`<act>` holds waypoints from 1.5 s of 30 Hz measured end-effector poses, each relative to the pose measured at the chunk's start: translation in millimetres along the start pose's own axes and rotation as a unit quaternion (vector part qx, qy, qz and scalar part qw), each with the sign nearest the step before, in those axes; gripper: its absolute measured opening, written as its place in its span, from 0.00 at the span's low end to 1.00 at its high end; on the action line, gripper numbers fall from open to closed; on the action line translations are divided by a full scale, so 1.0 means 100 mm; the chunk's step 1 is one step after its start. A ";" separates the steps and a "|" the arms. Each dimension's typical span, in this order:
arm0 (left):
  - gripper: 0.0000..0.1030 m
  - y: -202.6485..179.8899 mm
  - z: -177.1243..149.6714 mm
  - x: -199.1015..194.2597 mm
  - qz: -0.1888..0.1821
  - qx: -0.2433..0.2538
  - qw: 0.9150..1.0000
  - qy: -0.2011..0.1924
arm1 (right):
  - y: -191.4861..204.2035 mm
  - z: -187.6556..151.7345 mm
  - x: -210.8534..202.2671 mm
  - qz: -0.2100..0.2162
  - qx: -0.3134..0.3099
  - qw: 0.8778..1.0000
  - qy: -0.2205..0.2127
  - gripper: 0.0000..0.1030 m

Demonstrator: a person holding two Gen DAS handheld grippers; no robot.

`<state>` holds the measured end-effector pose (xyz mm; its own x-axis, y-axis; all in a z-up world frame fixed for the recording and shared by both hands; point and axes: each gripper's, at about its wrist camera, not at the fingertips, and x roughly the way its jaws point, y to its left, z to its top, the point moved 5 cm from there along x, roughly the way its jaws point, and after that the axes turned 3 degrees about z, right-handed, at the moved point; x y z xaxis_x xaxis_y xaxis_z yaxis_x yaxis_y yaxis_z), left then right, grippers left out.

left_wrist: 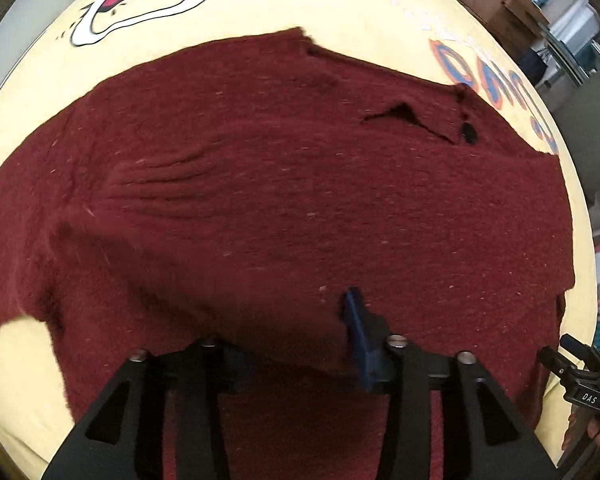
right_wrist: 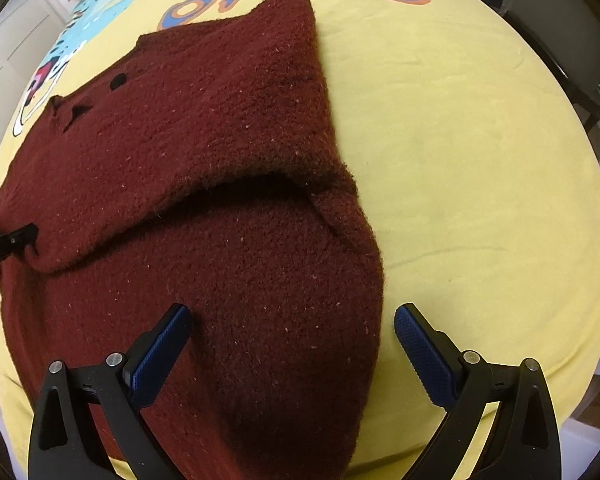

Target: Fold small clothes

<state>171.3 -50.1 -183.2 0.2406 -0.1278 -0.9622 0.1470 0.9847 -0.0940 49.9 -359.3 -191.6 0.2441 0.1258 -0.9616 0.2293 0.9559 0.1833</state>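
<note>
Your right gripper [right_wrist: 292,312] is standing wide open and holding nothing, with its left blue pad [right_wrist: 162,344] hovering over the maroon knitted sweater [right_wrist: 220,140] and its right pad over bare yellow sheet [right_wrist: 480,160]. Your left gripper [left_wrist: 292,344] is standing partly open; a fold of the knit is lying between its fingers and hiding the left pad, and the pads are not visibly pinching it. In the right wrist view the sweater is spreading from 6 o'clock through 9 o'clock up to 12 o'clock, and a folded-over flap is crossing its middle, with the flap's lower edge running from 9 o'clock, where the left gripper's tip is touching it, across to about 3 o'clock of the garment. The sweater's right edge is running from 12 o'clock down to 6 o'clock and passing between your right gripper's fingers. A black button [right_wrist: 119,80] is showing near the neckline at 10 o'clock. From 1 o'clock round to 5 o'clock the sheet is lying open and nearly smooth, giving you room on that side. In the left wrist view the knit is filling almost everything ahead of the fingers, its far edge is lying at 12 o'clock against the dinosaur print [left_wrist: 148,4], and the right gripper is showing at 4 o'clock, just off the sweater's edge. Cardboard boxes [left_wrist: 500,4] are standing beyond the sheet at 1 o'clock.
</note>
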 end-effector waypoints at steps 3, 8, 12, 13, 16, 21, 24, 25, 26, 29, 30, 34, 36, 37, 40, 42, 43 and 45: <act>0.57 0.07 0.02 -0.04 0.017 0.007 1.000 0.004 | 0.00 -0.02 0.00 -0.002 0.000 1.000 0.001 0.98; 0.95 0.26 0.04 -0.13 0.035 0.005 0.999 0.007 | -0.02 -0.03 0.04 -0.004 0.002 1.000 0.000 0.98; 0.99 0.46 0.12 -0.33 0.038 0.000 0.999 -0.013 | 0.01 0.01 0.03 -0.007 -0.003 1.000 -0.003 0.98; 0.99 0.49 0.18 -0.36 0.040 -0.002 0.999 -0.017 | 0.02 0.02 0.01 -0.008 -0.004 1.000 -0.005 0.98; 0.99 0.60 0.34 -0.45 0.040 -0.011 0.999 -0.030 | 0.03 0.02 -0.01 -0.008 -0.006 1.000 -0.008 0.98; 0.99 0.71 0.37 -0.30 0.019 -0.029 0.999 -0.008 | 0.12 -0.01 -0.04 -0.010 -0.009 1.000 -0.008 0.98; 0.97 0.71 0.37 -0.14 0.018 -0.031 0.999 0.015 | 0.15 -0.02 -0.05 -0.013 -0.011 1.000 -0.007 0.98; 0.95 0.69 0.36 -0.06 0.016 -0.030 0.999 0.023 | 0.16 -0.02 -0.05 -0.014 -0.011 1.000 -0.006 0.98; 0.87 0.67 0.35 -0.01 0.015 -0.029 0.999 0.028 | 0.16 -0.02 -0.05 -0.016 -0.012 1.000 -0.005 0.98; 0.76 0.60 0.29 0.15 0.025 -0.013 0.999 0.047 | 0.18 -0.02 -0.06 -0.021 -0.017 1.000 -0.003 0.98; 0.70 0.55 0.29 0.17 0.023 -0.003 0.999 0.041 | 0.16 -0.02 -0.07 -0.023 -0.018 1.000 -0.003 0.98; 0.33 0.37 0.28 0.16 0.002 0.025 0.999 0.030 | 0.18 0.03 -0.08 -0.028 -0.017 0.999 -0.005 0.98; 0.19 0.33 0.29 0.14 -0.014 0.025 0.999 0.027 | 0.17 0.06 -0.10 -0.030 -0.015 0.999 -0.008 0.98; 0.16 0.32 0.29 0.12 -0.018 0.025 0.999 0.024 | 0.17 0.08 -0.11 -0.030 -0.014 0.999 -0.009 0.98; 0.12 0.29 0.32 0.04 -0.019 0.036 0.999 0.016 | 0.16 0.11 -0.13 -0.027 -0.009 1.000 -0.012 0.98; 0.11 0.28 0.37 -0.10 -0.020 0.047 0.999 0.003 | 0.14 0.15 -0.14 -0.030 -0.007 0.999 -0.010 0.98; 0.11 0.29 0.42 -0.19 -0.019 0.049 0.999 -0.011 | 0.13 0.18 -0.15 -0.031 -0.006 0.999 -0.010 0.98; 0.11 0.23 0.54 -0.36 -0.018 0.050 0.998 -0.037 | 0.10 0.27 -0.20 -0.029 -0.004 0.999 -0.013 0.98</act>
<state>217.5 -29.1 -136.9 0.3041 -0.1743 -0.9366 0.2510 0.9631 -0.0977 72.1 -359.6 -165.0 0.2557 0.0639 -0.9647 0.2356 0.9636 0.1262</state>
